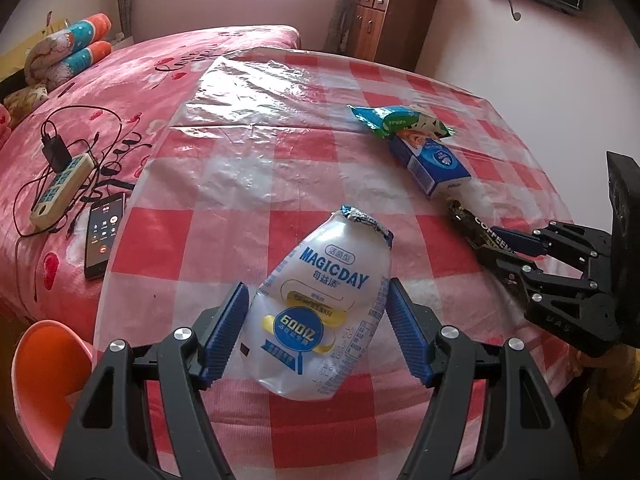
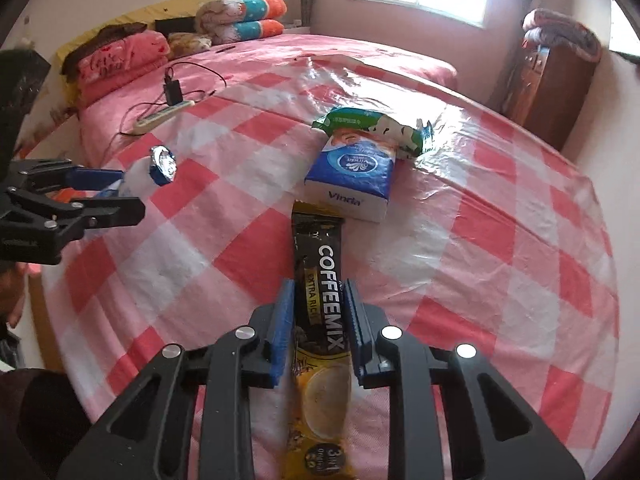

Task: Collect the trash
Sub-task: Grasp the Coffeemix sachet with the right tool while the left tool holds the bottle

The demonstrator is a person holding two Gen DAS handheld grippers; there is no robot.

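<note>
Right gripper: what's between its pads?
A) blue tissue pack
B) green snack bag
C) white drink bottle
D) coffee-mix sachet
D: in the right wrist view the black coffee-mix sachet runs lengthwise between the right gripper's blue pads; the tissue pack lies beyond it.

Tablecloth (image 1: 280, 216) red-and-white checked. Bottle (image 1: 320, 312) milky white, blue lettering, yellow-blue badge. Coffee sachet (image 2: 318, 300) black, white lettering, yellow lower end. Tissue pack (image 2: 352, 176) blue and white. Snack bag (image 2: 376, 128) green. Gripper pads (image 1: 226, 332) blue. Bedspread (image 1: 120, 92) pink.
</note>
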